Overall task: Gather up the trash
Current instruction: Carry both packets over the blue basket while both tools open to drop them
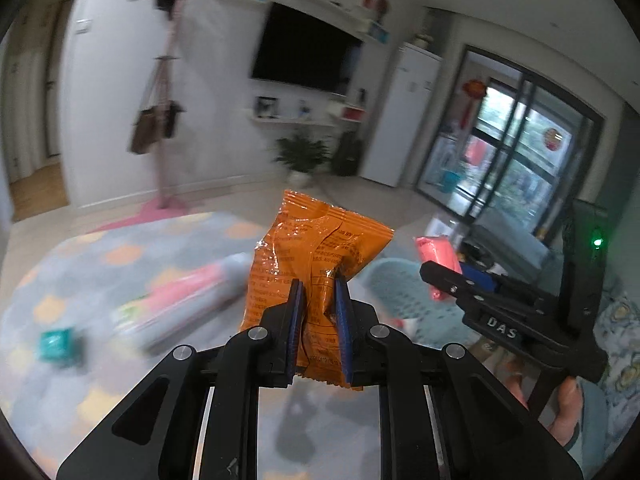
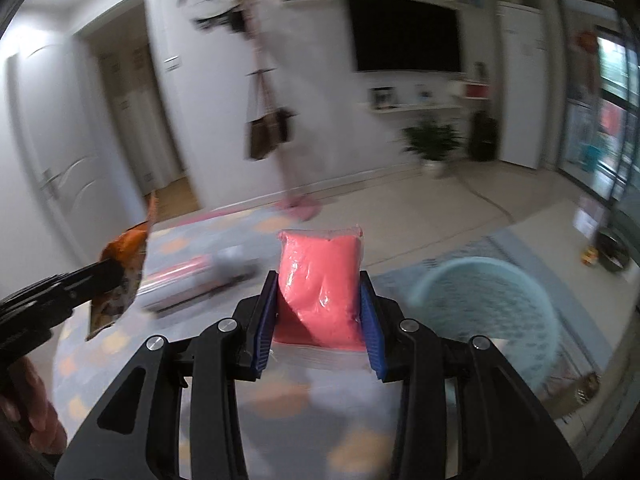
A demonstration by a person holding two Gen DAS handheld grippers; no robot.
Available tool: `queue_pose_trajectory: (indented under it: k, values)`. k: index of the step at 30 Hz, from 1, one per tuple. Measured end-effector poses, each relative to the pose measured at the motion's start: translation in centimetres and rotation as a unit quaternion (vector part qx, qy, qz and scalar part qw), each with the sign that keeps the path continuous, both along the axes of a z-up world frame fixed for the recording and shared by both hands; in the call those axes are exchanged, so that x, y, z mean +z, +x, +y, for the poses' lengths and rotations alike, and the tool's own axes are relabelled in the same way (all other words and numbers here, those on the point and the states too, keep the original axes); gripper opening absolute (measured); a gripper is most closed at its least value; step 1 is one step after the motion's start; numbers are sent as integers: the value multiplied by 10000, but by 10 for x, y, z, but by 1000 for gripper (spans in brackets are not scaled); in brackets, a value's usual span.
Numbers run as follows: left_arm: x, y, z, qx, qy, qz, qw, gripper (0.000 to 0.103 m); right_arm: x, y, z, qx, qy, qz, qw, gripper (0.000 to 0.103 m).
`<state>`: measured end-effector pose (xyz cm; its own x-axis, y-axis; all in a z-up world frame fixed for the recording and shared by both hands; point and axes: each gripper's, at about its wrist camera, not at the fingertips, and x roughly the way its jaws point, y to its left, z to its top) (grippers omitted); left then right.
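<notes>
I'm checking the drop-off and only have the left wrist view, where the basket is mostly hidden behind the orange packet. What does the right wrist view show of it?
Observer: The light blue basket shows nearly whole there, on the floor to the right of the right gripper.
Operator: Is the pink pack gripped properly?
Observer: Yes, the pink pack sits upright, pinched between both blue pads.
Operator: Anything on the floor past the basket?
Observer: A dark bowl sits near the window.
Operator: And my orange packet?
Observer: The orange packet shows edge-on, clamped in the left gripper.
</notes>
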<state>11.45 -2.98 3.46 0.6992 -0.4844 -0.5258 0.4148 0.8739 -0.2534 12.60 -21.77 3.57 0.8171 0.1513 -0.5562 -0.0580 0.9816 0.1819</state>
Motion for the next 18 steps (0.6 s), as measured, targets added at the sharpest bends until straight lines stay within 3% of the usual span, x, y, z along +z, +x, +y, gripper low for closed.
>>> queue_pose_trajectory:
  k: [8,12,18]
  values:
    - [-31,53,-112,-942,-16,388,9948,15,-44,23,-117,-1196,249,461,9914,35]
    - [-58,78,-159,-1266,69,671,9897,15,-71,35,-150,-1486,338,747,9855,35]
    - [-95,109,-195,-1518,180,1020,9830,19,-107,57,-183,-1696,582,1193,9765,36]
